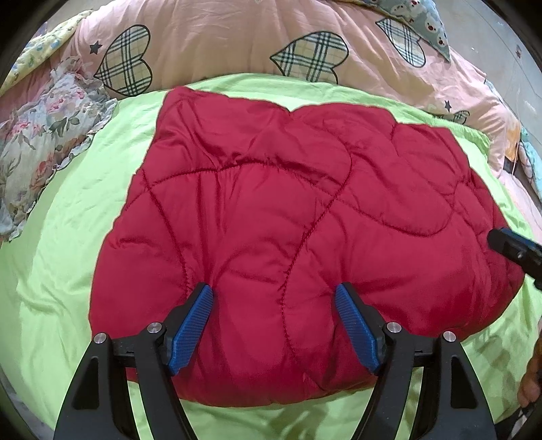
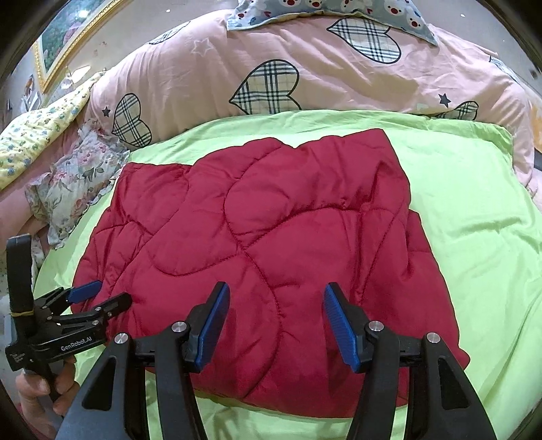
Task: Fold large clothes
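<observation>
Quilted jacket [image 1: 298,237] folded, deep red all over, stitching lines same red, curved pattern. Sheet [image 1: 67,270] under it plain lime green. Duvet [image 1: 216,44] behind is pale pink with plaid hearts, cream/black/green check, black outlines, plus small dark stars. Ruffled cloth [image 1: 44,142] at left: pale floral, pink blooms, grey-green leaves. Yellow quilt [image 2: 37,135] with small blue-green flowers. Pillow [image 2: 338,8] grey-blue with white bear faces, red dots. Left gripper [image 1: 274,325] and right gripper [image 2: 274,325]: black bodies, blue ribbed pads, silver bolts. Picture frame [image 2: 57,44] gold.
</observation>
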A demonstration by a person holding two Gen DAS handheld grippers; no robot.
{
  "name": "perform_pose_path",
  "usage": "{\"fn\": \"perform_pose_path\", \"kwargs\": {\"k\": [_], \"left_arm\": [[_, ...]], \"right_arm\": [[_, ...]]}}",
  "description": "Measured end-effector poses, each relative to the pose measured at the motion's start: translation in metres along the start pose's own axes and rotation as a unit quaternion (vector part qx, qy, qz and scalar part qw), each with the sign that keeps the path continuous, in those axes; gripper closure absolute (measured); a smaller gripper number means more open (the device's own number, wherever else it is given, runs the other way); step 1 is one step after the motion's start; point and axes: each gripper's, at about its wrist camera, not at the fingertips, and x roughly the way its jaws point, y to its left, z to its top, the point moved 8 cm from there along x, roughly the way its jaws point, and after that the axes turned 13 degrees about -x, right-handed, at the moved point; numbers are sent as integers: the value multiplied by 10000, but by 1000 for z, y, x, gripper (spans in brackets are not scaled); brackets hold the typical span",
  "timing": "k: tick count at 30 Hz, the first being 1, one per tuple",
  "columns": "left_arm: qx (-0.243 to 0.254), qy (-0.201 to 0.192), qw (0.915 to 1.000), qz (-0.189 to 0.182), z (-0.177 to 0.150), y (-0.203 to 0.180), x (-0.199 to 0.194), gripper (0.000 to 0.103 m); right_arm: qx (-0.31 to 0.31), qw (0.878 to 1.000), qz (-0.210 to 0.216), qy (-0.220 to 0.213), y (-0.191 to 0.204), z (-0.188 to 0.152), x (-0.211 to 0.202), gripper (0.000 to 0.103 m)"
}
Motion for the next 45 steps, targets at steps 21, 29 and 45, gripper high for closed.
{"fn": "perform_pose_path", "kwargs": {"k": [21, 29, 45], "left_arm": [[-184, 104, 9989, 428, 78, 20, 70, 26], [-45, 91, 9993, 364, 79, 19, 73, 25], [322, 23, 9991, 287, 49, -14, 37, 25]], "right_arm": [[42, 9983, -208, 548, -41, 39, 99, 35], [120, 9983, -198, 531, -44, 37, 105, 35], [155, 9987, -162, 456, -50, 38, 107, 34]]}}
